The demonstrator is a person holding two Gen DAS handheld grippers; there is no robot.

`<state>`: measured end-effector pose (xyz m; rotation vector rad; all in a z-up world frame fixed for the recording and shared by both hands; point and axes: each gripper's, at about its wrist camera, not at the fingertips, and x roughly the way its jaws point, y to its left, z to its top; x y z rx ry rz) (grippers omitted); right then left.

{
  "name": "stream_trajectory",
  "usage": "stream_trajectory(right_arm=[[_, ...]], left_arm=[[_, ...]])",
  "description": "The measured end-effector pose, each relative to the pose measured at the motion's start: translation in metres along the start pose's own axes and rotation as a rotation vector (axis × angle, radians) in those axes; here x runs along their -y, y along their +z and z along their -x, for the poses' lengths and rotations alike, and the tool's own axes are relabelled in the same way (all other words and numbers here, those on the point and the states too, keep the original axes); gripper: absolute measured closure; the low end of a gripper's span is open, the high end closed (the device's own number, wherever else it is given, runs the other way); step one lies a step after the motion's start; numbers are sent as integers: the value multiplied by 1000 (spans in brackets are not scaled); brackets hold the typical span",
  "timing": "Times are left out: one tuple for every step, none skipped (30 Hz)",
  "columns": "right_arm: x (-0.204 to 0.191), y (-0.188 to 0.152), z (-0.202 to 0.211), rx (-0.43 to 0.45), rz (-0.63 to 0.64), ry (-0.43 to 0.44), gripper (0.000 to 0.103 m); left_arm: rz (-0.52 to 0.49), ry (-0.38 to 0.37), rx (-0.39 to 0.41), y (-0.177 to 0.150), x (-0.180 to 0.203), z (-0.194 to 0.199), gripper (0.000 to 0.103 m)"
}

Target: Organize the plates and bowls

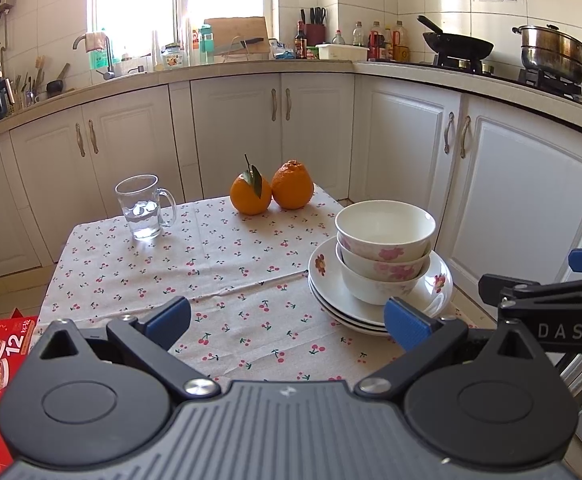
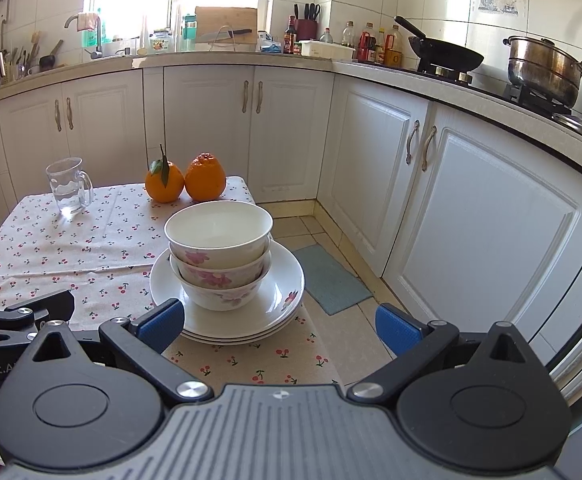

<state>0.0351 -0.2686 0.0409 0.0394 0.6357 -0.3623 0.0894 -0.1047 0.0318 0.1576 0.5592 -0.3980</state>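
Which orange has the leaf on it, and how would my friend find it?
Start at the small table with the cherry-print cloth, then look to its far edge, where two oranges sit side by side to the right of the glass mug. The one you want is the left orange, nearer the mug. It has a green leaf and stem on top; the bumpy orange beside it has none.

Three white bowls [image 2: 219, 256] with pink flowers sit nested upright on a stack of white flowered plates [image 2: 279, 304] near the table's right edge.
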Motion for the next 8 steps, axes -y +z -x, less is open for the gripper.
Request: stream_trajectory(right_arm=[[0, 0, 0, -1, -1, 0, 0], [0, 0, 0, 0, -1, 0, 0], [0, 0, 0, 0, -1, 0, 0], [0, 0, 0, -1, -1, -1, 0], [0, 0, 0, 0, 0, -1, 0], [0, 0, 0, 0, 1, -2, 0], [0, 0, 0, 0, 1, -2, 0], [0, 0, 1, 0, 1, -3, 0]], left_arm=[[0, 0, 0, 0, 0, 0, 1], [1, -1, 0, 0, 0, 0, 1], [1, -2, 0, 0, 0, 0, 1], [1, -3, 0, 0, 0, 0, 1], [2, -3, 0, 0, 0, 0, 1], [2, -3, -1, 0, 0, 0, 1], [3, -5, -1, 0, -1, -1, 1], [2, -6, -1, 0, 0, -1, 1]])
